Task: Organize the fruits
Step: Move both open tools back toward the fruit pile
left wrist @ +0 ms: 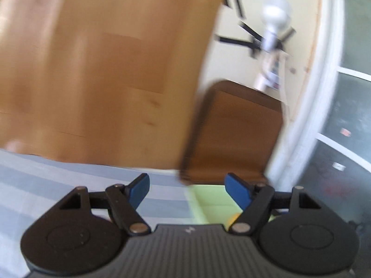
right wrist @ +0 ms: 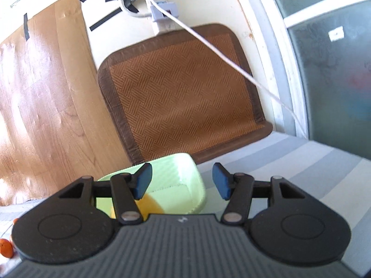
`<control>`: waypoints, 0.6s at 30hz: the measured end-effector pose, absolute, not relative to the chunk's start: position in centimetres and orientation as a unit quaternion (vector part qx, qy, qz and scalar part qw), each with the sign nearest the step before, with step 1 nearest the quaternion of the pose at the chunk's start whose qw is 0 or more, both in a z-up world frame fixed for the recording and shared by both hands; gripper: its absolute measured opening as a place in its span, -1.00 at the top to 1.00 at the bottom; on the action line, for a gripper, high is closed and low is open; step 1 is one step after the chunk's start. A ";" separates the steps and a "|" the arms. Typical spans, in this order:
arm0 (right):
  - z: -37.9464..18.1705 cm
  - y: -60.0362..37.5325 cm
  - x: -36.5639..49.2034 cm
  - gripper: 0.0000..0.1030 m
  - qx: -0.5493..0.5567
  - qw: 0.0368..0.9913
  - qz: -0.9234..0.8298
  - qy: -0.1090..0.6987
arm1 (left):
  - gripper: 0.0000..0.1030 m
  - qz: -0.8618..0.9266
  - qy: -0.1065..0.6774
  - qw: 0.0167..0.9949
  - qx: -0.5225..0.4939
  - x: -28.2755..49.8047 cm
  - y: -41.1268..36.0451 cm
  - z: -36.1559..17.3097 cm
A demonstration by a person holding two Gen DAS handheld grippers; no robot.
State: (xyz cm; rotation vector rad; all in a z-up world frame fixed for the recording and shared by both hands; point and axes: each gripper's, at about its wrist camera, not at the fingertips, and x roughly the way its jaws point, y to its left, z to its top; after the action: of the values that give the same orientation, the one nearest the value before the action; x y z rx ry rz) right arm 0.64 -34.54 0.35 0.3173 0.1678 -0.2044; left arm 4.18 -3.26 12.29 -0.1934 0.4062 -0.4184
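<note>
A light green basket [right wrist: 185, 180] sits on the striped grey cloth [right wrist: 289, 162], just beyond my right gripper [right wrist: 182, 181]. A yellow-orange fruit [right wrist: 151, 205] lies inside it, partly hidden by the left finger. A small orange fruit [right wrist: 5, 247] lies at the far left edge on the cloth. My right gripper is open and empty above the basket. In the blurred left wrist view, my left gripper [left wrist: 186, 191] is open and empty, with the green basket [left wrist: 208, 206] and a bit of yellow fruit [left wrist: 232, 219] behind its right finger.
Beyond the cloth's edge lie a wooden floor [right wrist: 41, 92], a brown woven mat [right wrist: 180, 92], a white power strip [right wrist: 162, 11] with a cable [right wrist: 231, 62], and a white door frame [right wrist: 273, 58]. A grey lamp-like object [left wrist: 273, 23] stands on the floor.
</note>
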 end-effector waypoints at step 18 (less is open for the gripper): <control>1.3 -21.0 -0.9 -0.05 0.049 0.969 0.169 0.173 | -0.47 -0.120 0.280 0.950 -0.066 -0.7 7.1 2.7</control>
State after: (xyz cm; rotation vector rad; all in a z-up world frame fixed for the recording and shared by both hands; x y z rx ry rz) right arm -0.88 -20.96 1.27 0.0993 0.3488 0.3412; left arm -0.65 7.15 2.70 -0.1333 0.5703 -0.2442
